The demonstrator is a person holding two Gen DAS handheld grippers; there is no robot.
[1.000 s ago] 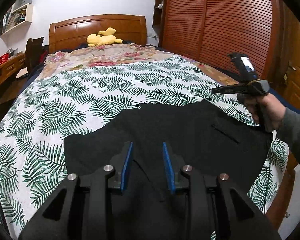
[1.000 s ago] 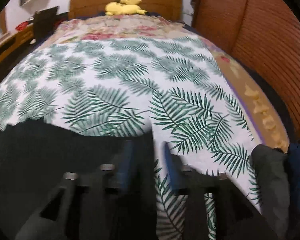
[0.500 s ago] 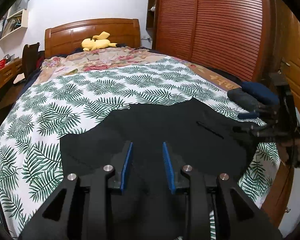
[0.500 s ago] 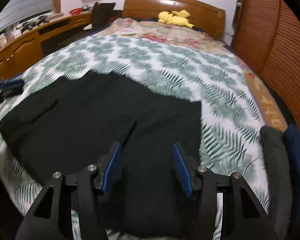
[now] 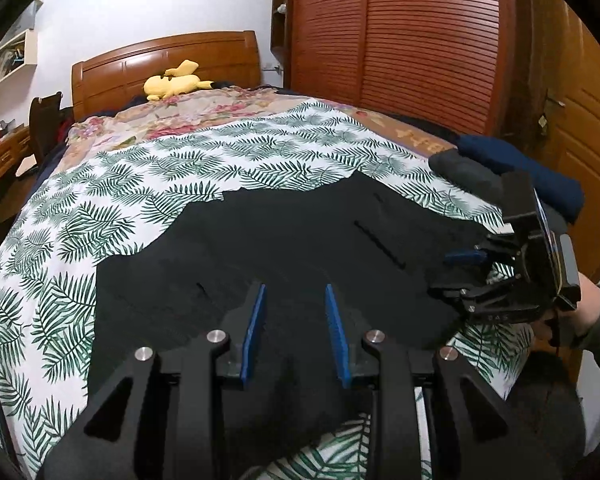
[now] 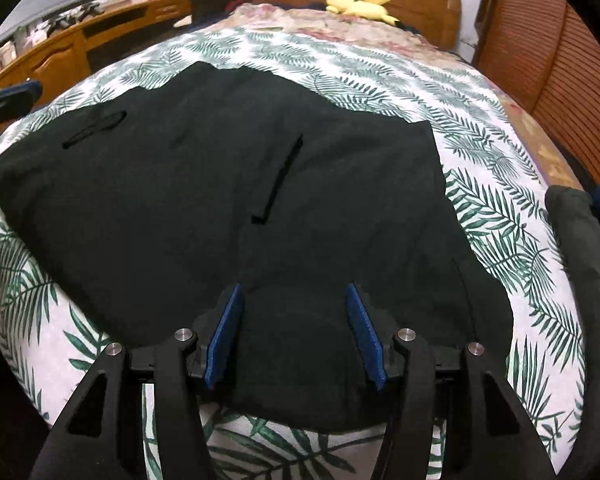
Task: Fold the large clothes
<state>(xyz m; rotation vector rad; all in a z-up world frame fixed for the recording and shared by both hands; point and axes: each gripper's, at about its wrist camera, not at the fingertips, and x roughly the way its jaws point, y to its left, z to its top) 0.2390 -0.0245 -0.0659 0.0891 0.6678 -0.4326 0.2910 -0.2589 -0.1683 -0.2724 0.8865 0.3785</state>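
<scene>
A large black garment (image 5: 284,248) lies spread flat on the palm-leaf bedspread (image 5: 148,184); it also fills the right wrist view (image 6: 236,200), with slit pockets showing. My left gripper (image 5: 294,320) is open and empty, hovering over the garment's near edge. My right gripper (image 6: 296,320) is open and empty, just above the garment's near right corner. It shows in the left wrist view (image 5: 466,266) at the garment's right edge, held by a hand.
Folded dark grey (image 6: 580,248) and navy (image 5: 520,168) clothes lie at the bed's right edge. A yellow plush toy (image 5: 176,82) sits by the wooden headboard. A wooden wardrobe (image 5: 400,40) stands to the right, a desk (image 6: 60,52) to the left.
My right gripper swung down from over the bed to the garment's right corner and opened wider. My left gripper stayed open over the near edge, with the view tilting slightly.
</scene>
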